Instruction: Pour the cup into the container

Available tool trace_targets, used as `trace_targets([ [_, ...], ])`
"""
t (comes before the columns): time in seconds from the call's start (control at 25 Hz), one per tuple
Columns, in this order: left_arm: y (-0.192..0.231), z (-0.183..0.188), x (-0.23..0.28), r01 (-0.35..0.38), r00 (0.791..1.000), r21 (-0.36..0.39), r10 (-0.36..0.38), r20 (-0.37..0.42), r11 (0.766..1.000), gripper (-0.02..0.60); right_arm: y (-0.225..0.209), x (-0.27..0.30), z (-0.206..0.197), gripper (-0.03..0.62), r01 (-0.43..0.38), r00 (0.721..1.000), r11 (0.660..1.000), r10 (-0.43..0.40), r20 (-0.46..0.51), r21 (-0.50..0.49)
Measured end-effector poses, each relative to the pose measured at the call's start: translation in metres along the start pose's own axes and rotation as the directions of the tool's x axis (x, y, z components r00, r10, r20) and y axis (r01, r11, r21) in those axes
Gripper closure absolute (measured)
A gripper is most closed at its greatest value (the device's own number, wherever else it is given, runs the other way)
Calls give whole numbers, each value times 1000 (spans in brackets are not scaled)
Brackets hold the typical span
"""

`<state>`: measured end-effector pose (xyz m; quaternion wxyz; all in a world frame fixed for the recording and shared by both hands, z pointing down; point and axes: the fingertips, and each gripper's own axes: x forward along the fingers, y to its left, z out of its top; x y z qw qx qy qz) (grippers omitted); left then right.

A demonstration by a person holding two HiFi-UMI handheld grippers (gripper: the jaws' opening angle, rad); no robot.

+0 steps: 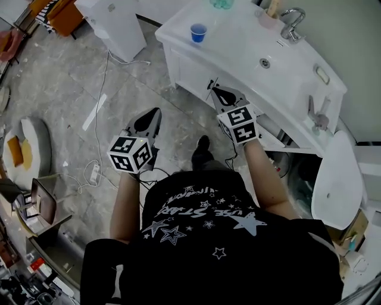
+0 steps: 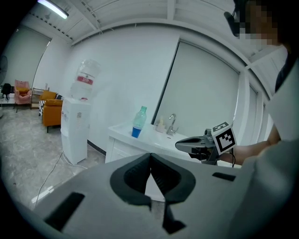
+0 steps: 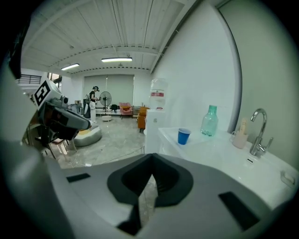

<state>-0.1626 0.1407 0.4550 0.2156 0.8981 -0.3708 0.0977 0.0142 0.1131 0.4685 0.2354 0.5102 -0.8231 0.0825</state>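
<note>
Cup (image 1: 198, 32) on counter (image 1: 238, 44); bottle (image 1: 221, 3) cropped at top; left claw (image 2: 150, 161), right claw (image 3: 152, 170) closed.

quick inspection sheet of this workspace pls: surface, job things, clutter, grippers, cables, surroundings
surface: white vanity counter with a sink, mostly bare.
job's things: blue cup upright near the counter's end by the water dispenser, untouched; which container is meant cannot be told.
clutter: green bottle behind the cup, beige holder beside the faucet.
grippers: left gripper and right gripper both have jaws together, hold nothing, and are short of the counter, over the floor.
cables: power strip with white cables lying on the floor.
surroundings: orange armchair beyond the dispenser.
</note>
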Motion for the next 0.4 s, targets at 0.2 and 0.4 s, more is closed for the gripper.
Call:
trace_targets([
  [0.2, -9, -15, -39, 8, 1000, 4, -8, 17, 1000, 569, 42, -24, -11, 588, -10, 1000, 1000, 10, 6, 16],
  [0.4, -27, -43, -71, 22, 1000, -9, -22, 4, 1000, 569, 74, -48, -26, 588, -19, 1000, 1000, 19, 0, 22],
])
